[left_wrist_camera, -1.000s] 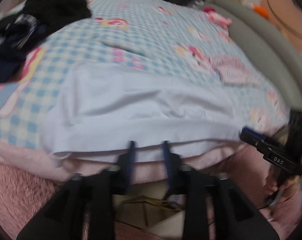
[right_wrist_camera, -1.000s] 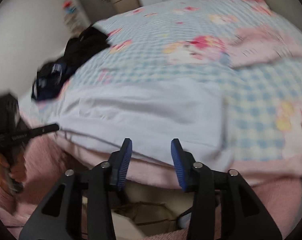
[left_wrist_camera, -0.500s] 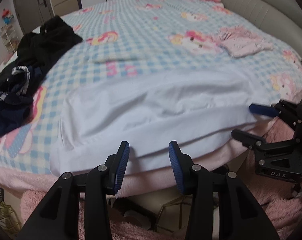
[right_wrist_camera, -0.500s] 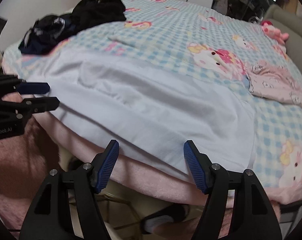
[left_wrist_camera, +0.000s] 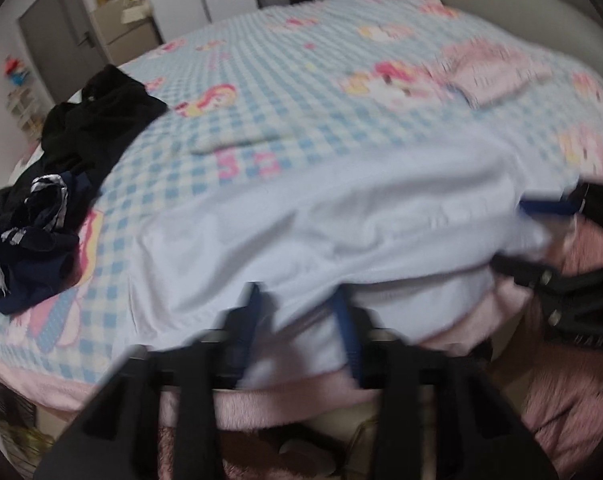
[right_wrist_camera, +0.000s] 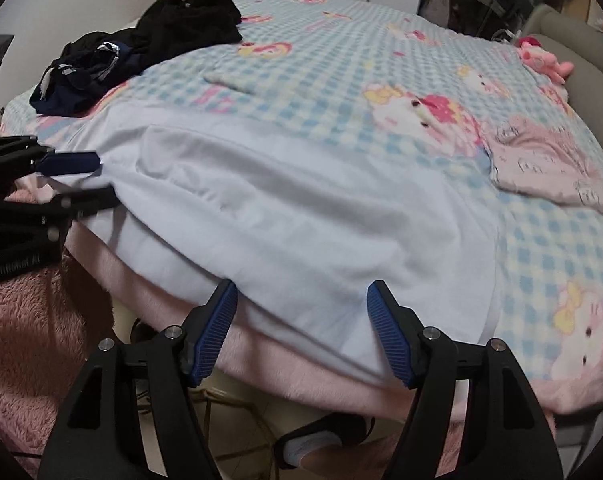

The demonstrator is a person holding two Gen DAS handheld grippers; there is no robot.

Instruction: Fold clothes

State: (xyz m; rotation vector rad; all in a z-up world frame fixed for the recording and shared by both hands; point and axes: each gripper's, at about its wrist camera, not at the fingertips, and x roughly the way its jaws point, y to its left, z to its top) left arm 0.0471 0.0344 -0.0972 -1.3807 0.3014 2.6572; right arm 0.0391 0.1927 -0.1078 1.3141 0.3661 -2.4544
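A white garment (right_wrist_camera: 285, 208) is spread flat at the near edge of the bed (right_wrist_camera: 381, 64), its lower hem draped over the pink fleece border (right_wrist_camera: 301, 364) that hangs off that edge. The right gripper (right_wrist_camera: 301, 320) is held at the hem toward the garment's right corner, its jaws wide apart with the hem lying between the blue pads (right_wrist_camera: 215, 332) but not pinched. The left gripper (left_wrist_camera: 301, 320) is seen at the hem toward the garment's left side; the view is blurred, the jaws are apart, and cloth is seen between them, though whether it is touched cannot be told. Beyond the garment's far edge a wide stretch of checked bedspread (left_wrist_camera: 321, 92) lies bare. A dark clothes pile (right_wrist_camera: 141, 52) is heaped past the garment's far left corner, well apart from it, and a pink garment (right_wrist_camera: 549, 164) is laid just beyond the garment's right edge. A pink plush toy (right_wrist_camera: 541, 56) is seen far behind the garment, at the bed's far right rim.
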